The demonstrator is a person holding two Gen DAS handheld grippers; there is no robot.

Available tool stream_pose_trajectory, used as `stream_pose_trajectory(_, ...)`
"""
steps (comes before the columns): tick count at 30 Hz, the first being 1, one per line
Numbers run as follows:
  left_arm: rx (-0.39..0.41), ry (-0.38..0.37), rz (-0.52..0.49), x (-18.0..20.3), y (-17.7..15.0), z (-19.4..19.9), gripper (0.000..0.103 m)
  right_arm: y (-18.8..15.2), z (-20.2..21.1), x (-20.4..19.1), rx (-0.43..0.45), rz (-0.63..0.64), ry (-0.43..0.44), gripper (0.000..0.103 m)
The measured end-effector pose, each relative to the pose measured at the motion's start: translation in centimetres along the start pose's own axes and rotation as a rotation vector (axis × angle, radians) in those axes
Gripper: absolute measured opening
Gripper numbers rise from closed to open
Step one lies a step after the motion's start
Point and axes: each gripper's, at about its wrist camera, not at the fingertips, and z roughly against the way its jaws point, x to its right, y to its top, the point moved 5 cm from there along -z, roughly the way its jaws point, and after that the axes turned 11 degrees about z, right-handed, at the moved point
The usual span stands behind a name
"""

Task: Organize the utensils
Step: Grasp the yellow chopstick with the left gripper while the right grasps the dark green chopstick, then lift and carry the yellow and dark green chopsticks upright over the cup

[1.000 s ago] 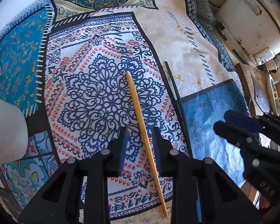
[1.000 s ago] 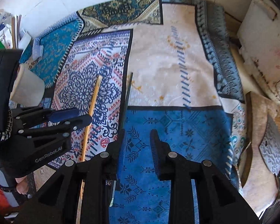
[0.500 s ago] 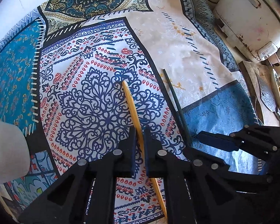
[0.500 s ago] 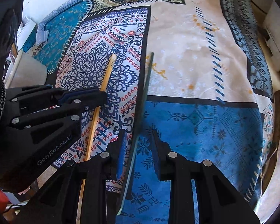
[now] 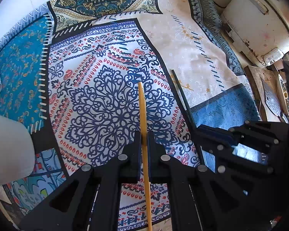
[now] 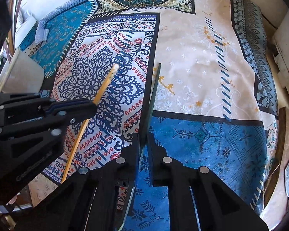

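Observation:
A long yellow wooden stick [image 5: 143, 111] is clamped between the jaws of my left gripper [image 5: 144, 140], pointing forward over the patterned cloth; it also shows in the right wrist view [image 6: 104, 85]. A long dark utensil [image 6: 151, 98] is clamped in my right gripper [image 6: 144, 141], its blade end passing back under the gripper body. The dark utensil shows in the left wrist view [image 5: 181, 94], running into the right gripper [image 5: 212, 134]. The left gripper appears at the left of the right wrist view [image 6: 86, 106].
A patchwork-patterned cloth [image 6: 192, 61] covers the table. A white cup [image 6: 19, 73] stands at the left, also seen in the left wrist view [image 5: 9, 144]. A white appliance [image 5: 260, 19] and a wooden board [image 6: 287, 144] sit at the right.
Both grippers have closed: the left on the yellow stick, the right on the dark utensil. Both utensils now sit lifted off the cloth, pointing forward.

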Motion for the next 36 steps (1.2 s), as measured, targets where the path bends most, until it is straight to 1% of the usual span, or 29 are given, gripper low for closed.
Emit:
stream_pose_trajectory(3,0.013,-0.005,0.000,0.0,0.0,0.7,0.003,0.0,0.1,1.0,0.001,-0.021,0.017,0.005)
stream_pose_trajectory(5,0.024,-0.012,0.001,0.0,-0.2,1.4,0.003,0.1,0.5,1.3,0.011,-0.025,0.012,0.005)
stream_pose_trajectory(10,0.066,-0.025,0.004,0.5,-0.2,3.2,0.003,0.2,2.4,1.9,0.057,-0.030,0.001,0.005)
stream_pose_trajectory(16,0.140,-0.043,0.018,0.9,0.1,6.2,0.003,0.4,5.1,2.4,0.129,-0.052,-0.009,0.005)
stream_pose_trajectory(27,0.252,-0.095,0.021,1.1,0.2,11.7,0.002,1.9,11.0,1.4,0.286,-0.069,-0.048,0.005)
stream_pose_trajectory(31,0.301,-0.104,0.015,1.2,0.1,14.0,0.001,2.7,12.6,0.6,0.331,-0.059,-0.059,0.005)
stream_pose_trajectory(36,0.353,-0.120,0.020,0.7,0.1,16.6,0.000,3.8,14.2,-0.1,0.379,-0.049,-0.051,0.005)
